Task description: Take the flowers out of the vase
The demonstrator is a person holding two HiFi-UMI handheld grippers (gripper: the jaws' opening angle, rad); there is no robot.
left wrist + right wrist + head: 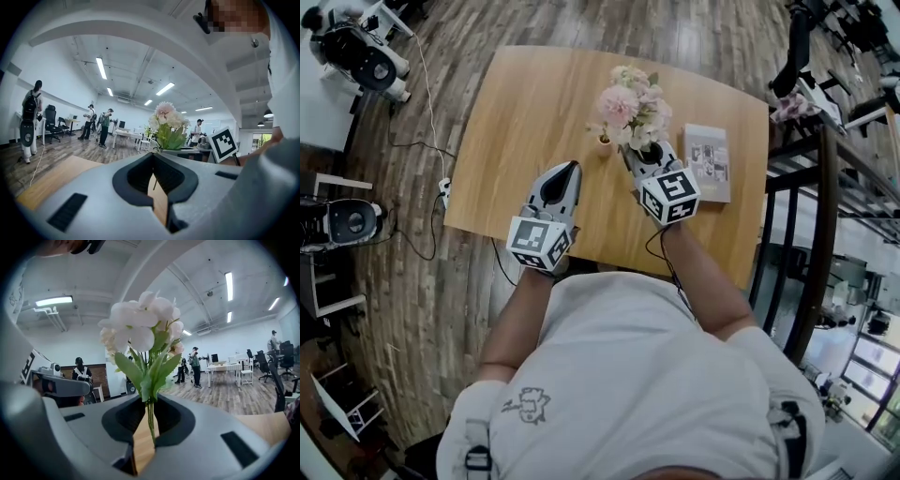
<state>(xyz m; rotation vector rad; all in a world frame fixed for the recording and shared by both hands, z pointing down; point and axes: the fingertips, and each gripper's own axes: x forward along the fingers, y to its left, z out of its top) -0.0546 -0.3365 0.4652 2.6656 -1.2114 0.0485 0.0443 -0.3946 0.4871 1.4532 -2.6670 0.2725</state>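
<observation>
A bunch of pink and white flowers with green leaves hangs above the wooden table. My right gripper is shut on the thin green stems, and the blooms rise just beyond its jaws. A small pale thing, seemingly the vase, stands on the table just left of the bunch, partly hidden by it. My left gripper hovers left of the flowers, jaws together with nothing between them. From the left gripper view the flowers show ahead, beside the right gripper's marker cube.
A grey booklet lies on the table to the right of the flowers. A black railing runs along the right side. Cables and machines sit on the floor at left. Several people stand far off in the room.
</observation>
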